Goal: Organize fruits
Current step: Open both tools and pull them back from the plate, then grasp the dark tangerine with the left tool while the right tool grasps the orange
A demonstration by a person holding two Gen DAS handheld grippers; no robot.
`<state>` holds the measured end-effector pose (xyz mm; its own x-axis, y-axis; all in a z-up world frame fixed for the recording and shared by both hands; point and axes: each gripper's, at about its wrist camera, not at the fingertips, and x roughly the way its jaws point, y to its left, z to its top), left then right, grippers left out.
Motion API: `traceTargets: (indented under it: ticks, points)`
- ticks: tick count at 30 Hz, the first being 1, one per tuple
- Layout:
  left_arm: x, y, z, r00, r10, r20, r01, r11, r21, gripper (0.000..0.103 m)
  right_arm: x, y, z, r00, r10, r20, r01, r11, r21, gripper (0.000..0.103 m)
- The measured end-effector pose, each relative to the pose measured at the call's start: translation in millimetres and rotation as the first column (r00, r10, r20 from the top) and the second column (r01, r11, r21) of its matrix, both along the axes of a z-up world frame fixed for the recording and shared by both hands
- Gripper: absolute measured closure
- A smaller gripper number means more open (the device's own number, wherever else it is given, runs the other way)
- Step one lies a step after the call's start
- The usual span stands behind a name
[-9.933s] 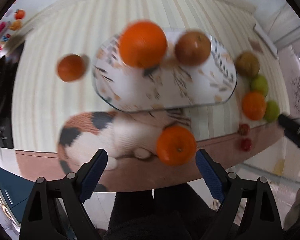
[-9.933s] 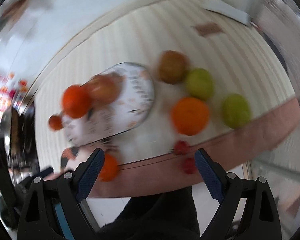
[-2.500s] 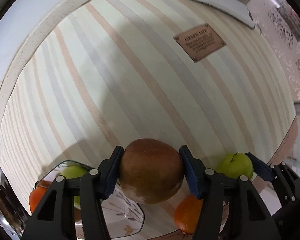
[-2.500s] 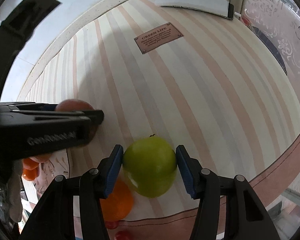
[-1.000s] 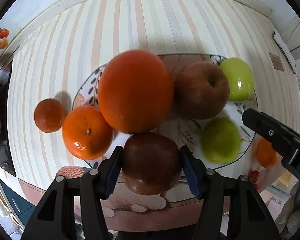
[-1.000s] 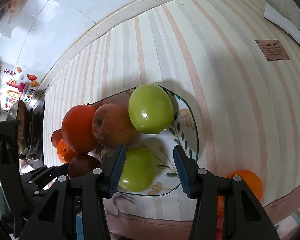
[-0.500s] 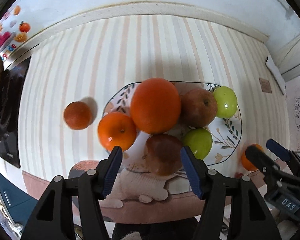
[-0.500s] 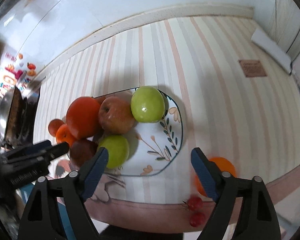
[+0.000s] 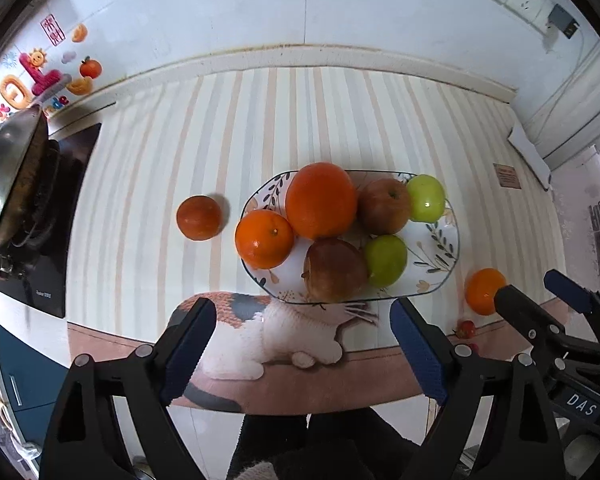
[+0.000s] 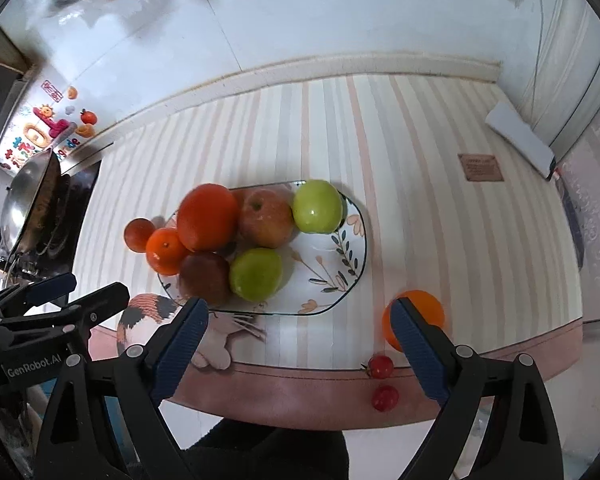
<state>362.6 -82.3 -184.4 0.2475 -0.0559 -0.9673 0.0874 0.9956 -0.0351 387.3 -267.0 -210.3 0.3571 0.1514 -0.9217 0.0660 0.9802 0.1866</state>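
A floral plate holds a big orange, a small orange, a red apple, a brown apple and two green apples. One dark orange lies left of the plate. Another orange and two cherry tomatoes lie to its right near the front edge. My left gripper is open and empty, raised before the plate. My right gripper is open and empty, its right finger in front of the loose orange.
A cat-print mat lies under the plate's front. A stove with a wok stands at the left. A brown label and a white folded cloth lie at the far right. The striped counter ends at a pink front edge.
Both grippers have pulled back and up from the plate. The brown apple and the green apple they held a second ago now lie on the plate.
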Motion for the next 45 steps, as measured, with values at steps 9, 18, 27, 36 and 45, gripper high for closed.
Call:
traceTargets:
  ticks: [9, 18, 27, 36, 45]
  points:
    - [-22, 5, 40, 0.999, -0.004, 0.053, 0.005, 1.000, -0.016, 0.014, -28, 6, 55, 0.996, 0.004, 0.084, -0.004, 1.000, -0.004, 0.008]
    - [-38, 6, 65, 0.996, -0.014, 0.091, 0.016, 1.000, -0.021, 0.014, -48, 8, 91, 0.991, -0.010, 0.135, 0.011, 1.000, -0.001, 0.008]
    - [-43, 9, 61, 0.999, -0.019, 0.048, 0.020, 0.999, -0.031, 0.014, -50, 11, 86, 0.995, -0.010, 0.102, 0.009, 1.000, 0.004, 0.008]
    - [-35, 13, 49, 1.000, -0.003, 0.030, 0.004, 0.999, -0.036, 0.014, -41, 9, 70, 0.997, -0.025, 0.075, 0.023, 0.999, 0.031, 0.008]
    - [5, 28, 4, 0.993, 0.075, 0.087, -0.082, 0.994, 0.073, 0.014, -21, -75, -23, 0.954, -0.292, -0.071, 0.297, 0.951, 0.088, 0.008]
